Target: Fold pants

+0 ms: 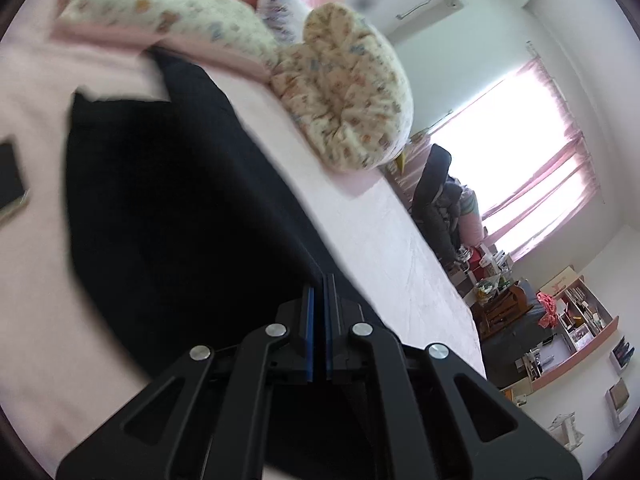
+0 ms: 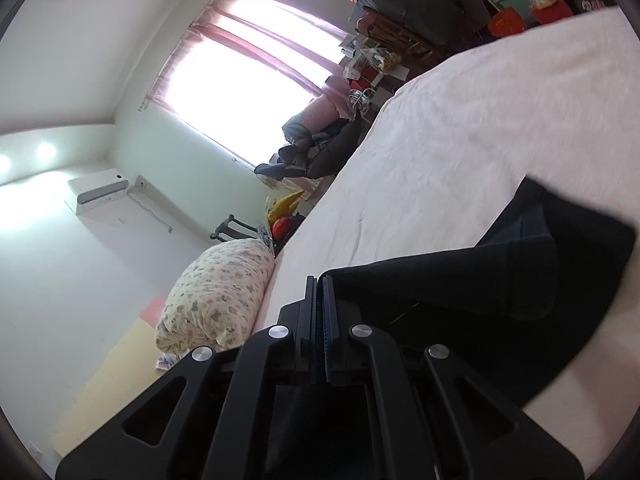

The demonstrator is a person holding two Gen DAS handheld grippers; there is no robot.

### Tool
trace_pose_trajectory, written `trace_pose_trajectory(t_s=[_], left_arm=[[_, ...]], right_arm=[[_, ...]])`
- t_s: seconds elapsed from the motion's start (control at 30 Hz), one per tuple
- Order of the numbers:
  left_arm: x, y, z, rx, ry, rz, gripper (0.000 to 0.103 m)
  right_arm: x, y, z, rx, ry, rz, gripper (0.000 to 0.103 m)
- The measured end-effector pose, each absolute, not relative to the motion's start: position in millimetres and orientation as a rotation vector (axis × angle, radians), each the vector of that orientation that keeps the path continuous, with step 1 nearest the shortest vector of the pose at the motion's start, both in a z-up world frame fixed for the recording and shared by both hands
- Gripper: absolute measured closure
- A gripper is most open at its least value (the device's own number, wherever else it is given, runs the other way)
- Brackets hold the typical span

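Black pants (image 1: 172,200) lie on a pink bed (image 1: 380,232), stretching from my left gripper toward the pillows. My left gripper (image 1: 320,284) has its jaws pressed together on the near edge of the pants. In the right wrist view the pants (image 2: 500,280) hang in a fold to the right of my right gripper (image 2: 320,284). Its jaws are closed on the fabric edge, which is lifted above the pink bed (image 2: 460,128).
A dark phone (image 1: 10,184) lies on the bed at the left. Floral pillows (image 1: 344,100) sit at the head of the bed, and one shows in the right wrist view (image 2: 216,292). A bright window (image 2: 240,68), a chair with clothes (image 1: 436,208) and cluttered shelves (image 1: 568,320) stand beyond the bed.
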State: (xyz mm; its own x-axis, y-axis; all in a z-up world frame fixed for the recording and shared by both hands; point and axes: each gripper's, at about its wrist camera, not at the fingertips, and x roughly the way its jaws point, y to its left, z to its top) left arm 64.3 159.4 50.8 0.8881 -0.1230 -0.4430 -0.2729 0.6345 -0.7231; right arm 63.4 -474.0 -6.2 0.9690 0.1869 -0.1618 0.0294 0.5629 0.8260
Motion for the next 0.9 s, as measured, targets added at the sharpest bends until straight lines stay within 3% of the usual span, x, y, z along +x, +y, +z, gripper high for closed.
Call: trace_pose_trajectory(t_s=[0.2, 0.37, 0.43, 0.5, 0.53, 0.57, 0.6, 0.7, 0.9], left_arm=[[49.8, 155.8, 11.4, -0.92, 0.56, 0.164, 0.099], [38.3, 157.1, -6.5, -0.921, 0.565, 0.197, 0.096], [31.9, 157.1, -17.9, -0.929, 0.545, 0.213, 0.07], [23.7, 152.5, -24.3, -0.878, 0.487, 0.188, 0.069], [18.8, 148.8, -25.4, -0.856, 0.455, 0.167, 0.062], [16.2, 148.5, -24.1, -0.86, 0.433, 0.146, 0.056], [13.4, 148.2, -21.3, -0.858, 0.408, 0.129, 0.043], [10.4, 142.8, -14.9, -0.823, 0.383, 0.122, 0.028], [1.6, 139.1, -10.5, -0.804, 0.351, 0.14, 0.016]], right_arm=[[49.1, -498.5, -17.1, 1.002, 0.268, 0.037, 0.1], [54.3, -521.0, -46.7, 1.114, 0.417, -0.016, 0.1], [52.9, -530.4, -52.5, 1.159, 0.49, -0.043, 0.096], [47.9, -538.1, -56.0, 1.178, 0.55, -0.075, 0.08], [43.5, -542.0, -55.7, 1.189, 0.555, -0.088, 0.073], [36.0, -547.2, -55.5, 1.222, 0.547, -0.107, 0.05], [30.4, -550.3, -54.0, 1.241, 0.544, -0.121, 0.037], [21.8, -553.8, -44.7, 1.181, 0.539, -0.182, 0.039], [25.4, -556.3, -74.2, 1.228, 0.746, -0.193, 0.055]])
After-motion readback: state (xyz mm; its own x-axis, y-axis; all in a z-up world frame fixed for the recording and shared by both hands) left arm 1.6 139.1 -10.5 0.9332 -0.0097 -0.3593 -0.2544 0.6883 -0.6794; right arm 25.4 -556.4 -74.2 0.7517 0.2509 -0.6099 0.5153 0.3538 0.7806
